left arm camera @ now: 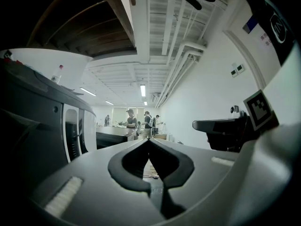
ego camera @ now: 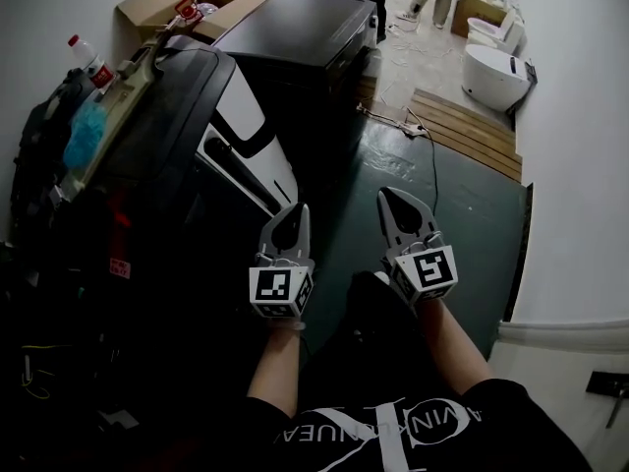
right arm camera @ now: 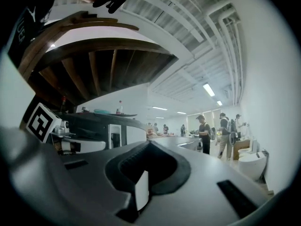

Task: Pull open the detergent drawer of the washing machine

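Note:
The washing machine (ego camera: 167,106) stands at the left, dark on top with white panels (ego camera: 241,116) on its front face. In the left gripper view the same front shows as a white panel with a dark upright recess (left arm camera: 71,133). Which panel is the detergent drawer I cannot tell. My left gripper (ego camera: 296,207) (left arm camera: 149,140) is shut and empty, its tip just right of the machine's lower white panel and apart from it. My right gripper (ego camera: 390,193) (right arm camera: 149,143) hangs beside it over the green floor, shut with nothing between its jaws.
A second dark-topped machine (ego camera: 295,28) stands behind the first. A bottle (ego camera: 86,57), a blue cloth (ego camera: 86,131) and a cardboard box (ego camera: 157,3) sit on and behind the washing machine. Wooden planks (ego camera: 467,131), a cable (ego camera: 429,160) and a white toilet (ego camera: 491,72) lie far right.

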